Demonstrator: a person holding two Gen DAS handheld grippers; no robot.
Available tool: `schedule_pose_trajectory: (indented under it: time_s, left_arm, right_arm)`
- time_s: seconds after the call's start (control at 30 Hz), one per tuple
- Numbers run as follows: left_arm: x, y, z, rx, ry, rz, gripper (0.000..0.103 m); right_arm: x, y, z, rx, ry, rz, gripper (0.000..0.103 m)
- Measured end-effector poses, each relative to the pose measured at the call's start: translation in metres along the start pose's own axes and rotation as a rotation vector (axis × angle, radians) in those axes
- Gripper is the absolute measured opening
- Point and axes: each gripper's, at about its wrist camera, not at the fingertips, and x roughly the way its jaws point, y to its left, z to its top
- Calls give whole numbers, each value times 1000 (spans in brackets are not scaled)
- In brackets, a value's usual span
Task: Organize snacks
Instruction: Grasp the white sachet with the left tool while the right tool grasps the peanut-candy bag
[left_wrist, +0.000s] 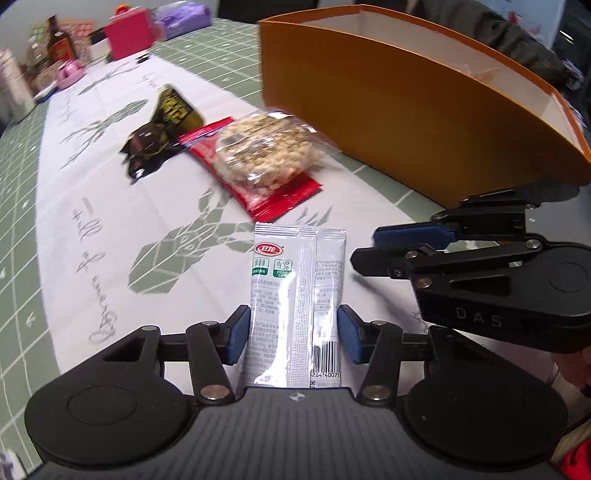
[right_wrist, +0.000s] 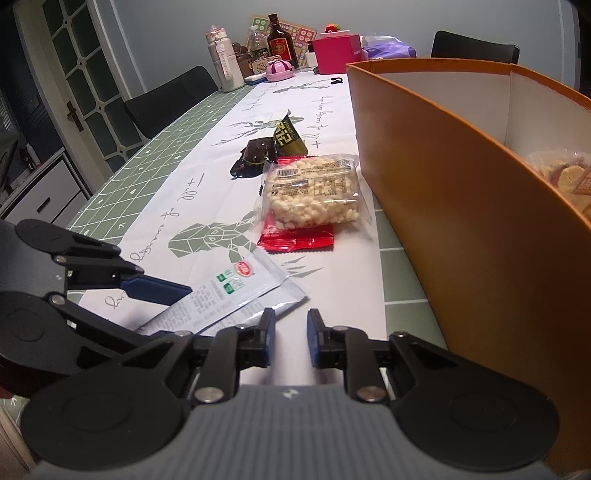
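Two grippers in play. The left gripper (left_wrist: 293, 338) has its blue pads pressed on both long edges of a silver sachet (left_wrist: 295, 299), so it's clamped on that. The sachet shows a red oval logo at its 11 o'clock corner, two small green icons under it, fine print I can't read, and a barcode with "284 40071" showing near the bottom right. In the right wrist view the same sachet (right_wrist: 229, 295) sits low over the white deer-print runner (right_wrist: 221, 192).

The right gripper (right_wrist: 290, 341) has its fingers apart with nothing between them, just bare cloth. From the left camera its body reads "DAS" at about 3 o'clock.

Further up the table at 12 o'clock: a clear-wrapped puffed rice cake (right_wrist: 314, 192) lying on top of a red packet (right_wrist: 295, 236), then a black-and-yellow packet (right_wrist: 290, 138) and a dark wrapped snack (right_wrist: 253, 155) touching it. Script on the runner isn't legible.

The orange box (right_wrist: 461, 206) fills the 2 o'clock side, with a yellow-and-red snack bag (right_wrist: 565, 177) inside.
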Motion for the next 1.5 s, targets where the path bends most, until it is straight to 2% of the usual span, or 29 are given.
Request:
schedule_pose_trajectory:
  time_s: [0.13, 0.27, 0.3, 0.37, 0.57, 0.6, 0.83, 1.07, 1.2, 1.5]
  left_arm:
    - [-8, 15, -4, -124, 4, 24, 56]
    - [-8, 39, -8, -244, -11, 80, 56]
    - [-8, 45, -8, -270, -16, 88, 56]
    - [-7, 54, -8, -301, -30, 100, 56]
    - [-3, 68, -6, -333, -64, 153, 56]
    - [-2, 70, -7, -336, -70, 157, 56]
    - [0, 81, -9, -342, -104, 180, 56]
    - [-1, 85, -13, -342, -121, 162, 57]
    - [-3, 84, -16, -344, -121, 153, 57]
    - [-8, 73, -22, -337, -113, 109, 57]
  right_arm:
    - [-3, 5, 6, -39, -41, -25, 34]
    - [0, 13, 16, -70, -97, -65, 68]
    - [2, 15, 18, -78, -114, -76, 72]
    - [8, 19, 24, -90, -137, -98, 73]
    - [28, 33, 40, -101, -193, -133, 95]
    - [32, 36, 43, -110, -201, -139, 96]
    - [64, 48, 55, -157, -205, -269, 96]
    - [89, 47, 60, -170, -168, -312, 93]
    - [85, 48, 59, -194, -180, -338, 66]
    - [43, 56, 34, -261, -214, -308, 34]
